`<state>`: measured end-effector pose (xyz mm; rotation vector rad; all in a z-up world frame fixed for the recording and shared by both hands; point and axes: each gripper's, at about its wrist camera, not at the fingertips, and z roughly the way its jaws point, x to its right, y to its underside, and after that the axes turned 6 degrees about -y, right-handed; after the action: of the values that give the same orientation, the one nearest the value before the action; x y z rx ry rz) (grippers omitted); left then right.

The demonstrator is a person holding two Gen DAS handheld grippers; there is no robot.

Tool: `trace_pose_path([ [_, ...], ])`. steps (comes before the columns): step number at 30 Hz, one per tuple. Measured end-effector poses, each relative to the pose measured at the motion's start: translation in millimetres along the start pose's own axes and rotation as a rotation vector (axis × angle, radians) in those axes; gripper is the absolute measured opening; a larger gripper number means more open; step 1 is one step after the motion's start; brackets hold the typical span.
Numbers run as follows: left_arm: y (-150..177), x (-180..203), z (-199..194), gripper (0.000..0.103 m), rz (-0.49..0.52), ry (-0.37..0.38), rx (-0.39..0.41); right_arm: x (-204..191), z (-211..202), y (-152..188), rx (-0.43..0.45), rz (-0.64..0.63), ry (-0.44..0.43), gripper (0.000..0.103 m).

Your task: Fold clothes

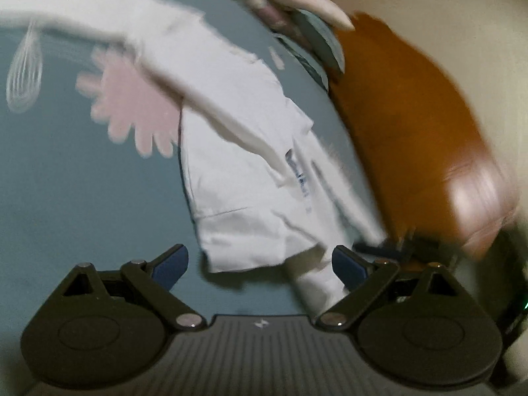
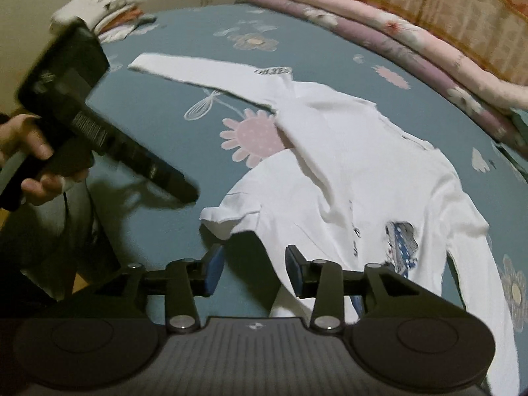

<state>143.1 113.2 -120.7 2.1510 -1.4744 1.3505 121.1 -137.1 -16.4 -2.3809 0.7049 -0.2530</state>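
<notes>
Seen from the right wrist view, a person's hand (image 2: pixel 31 165) at the far left grips the handle of the left gripper (image 2: pixel 184 191), whose black body slants down toward the teal floral bedsheet (image 2: pixel 158 125) and hangs just above it, short of the shirt's hem. Behind it, in the far corner of the bed, sits a small stack of folded clothes (image 2: pixel 105 10). Toward the middle lies the white long-sleeved shirt (image 2: pixel 356 151), spread on the sheet with one sleeve (image 2: pixel 204 72) stretched out toward the upper left and the other folded across the chest; a blue printed figure (image 2: pixel 401 244) shows on its front. The right gripper (image 2: pixel 254 270) hovers over the near hem, its jaws partly apart with nothing pinched between the blue pads, cloth only showing beneath them. Along the right edge, folded pink and purple quilts (image 2: pixel 412 49) line the bed. In the blurred left wrist view, the left gripper's (image 1: pixel 260 264) jaws stand wide apart over the shirt's lower corner, gripping nothing, with an orange-brown wooden piece (image 1: pixel 412 125) beyond the bed's edge.
</notes>
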Motion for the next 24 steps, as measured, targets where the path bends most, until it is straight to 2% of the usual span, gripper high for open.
trace_pose_path([
  [2,-1.1,-14.5,9.9,0.093,-0.138,0.054,-0.039,4.6,-5.8,6.6,0.021,0.042,-0.001,0.047],
  [4,2.6,-23.2,18.2,0.093,-0.237,0.076,-0.066,10.0,-10.0,13.0,0.04,0.08,0.006,0.049],
  [8,14.0,-25.4,29.3,0.093,-0.305,0.075,-0.073,19.5,-16.6,24.6,0.069,0.143,0.015,0.052],
  [14,12.3,-13.3,42.4,0.094,-0.255,0.049,0.009,28.2,-18.3,39.2,0.097,0.217,0.016,0.054],
  [17,8.0,-7.1,46.4,0.094,-0.241,0.037,0.007,29.2,-18.8,42.6,0.11,0.239,0.014,0.054],
  [22,9.0,-9.3,43.9,0.094,-0.275,0.067,-0.001,28.5,-21.1,45.9,0.122,0.256,0.023,0.055],
  [24,12.1,-7.4,38.2,0.094,-0.245,0.036,0.008,27.3,-23.3,46.4,0.125,0.252,0.023,0.055],
])
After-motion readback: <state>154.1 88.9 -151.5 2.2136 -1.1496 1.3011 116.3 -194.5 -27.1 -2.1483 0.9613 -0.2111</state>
